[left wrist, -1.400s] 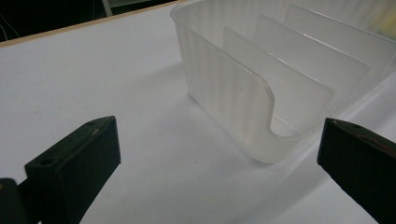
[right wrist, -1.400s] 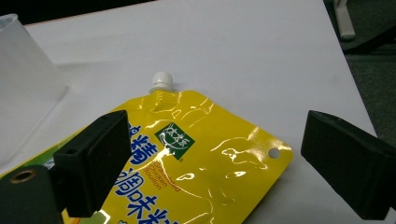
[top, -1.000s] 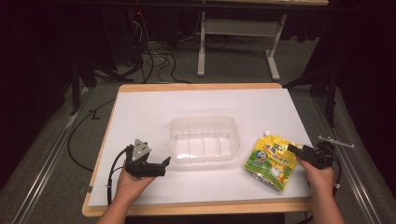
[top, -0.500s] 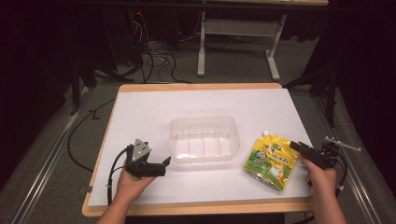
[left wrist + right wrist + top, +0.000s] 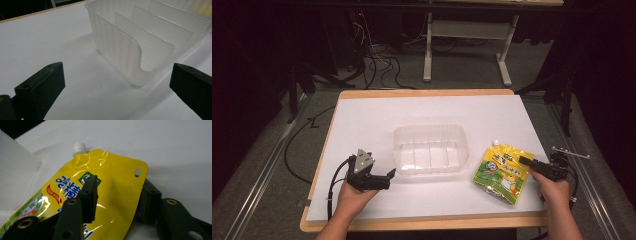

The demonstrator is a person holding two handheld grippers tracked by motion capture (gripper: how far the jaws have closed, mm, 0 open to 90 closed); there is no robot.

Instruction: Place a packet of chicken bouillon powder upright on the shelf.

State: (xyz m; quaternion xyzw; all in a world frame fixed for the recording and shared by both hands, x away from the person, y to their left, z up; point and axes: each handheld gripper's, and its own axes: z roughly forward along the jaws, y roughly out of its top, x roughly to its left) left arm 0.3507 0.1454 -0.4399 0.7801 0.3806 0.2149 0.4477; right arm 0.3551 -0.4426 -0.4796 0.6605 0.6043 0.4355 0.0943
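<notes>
My right gripper (image 5: pixel 115 200) has just been closing, jaws astride the yellow pouch's (image 5: pixel 110 187) edge, one above, one below; I can't tell if they grip yet. Pouch lies flat just right of the clear bin (image 5: pixel 430 149). Next: lift, swing left over its rim. Left gripper (image 5: pixel 117 82) waits wide open, empty; open table beyond.

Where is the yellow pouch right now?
In the high view the yellow pouch lies flat at the table's right front, just right of the clear plastic bin, with the right gripper closing around its edge.
</notes>
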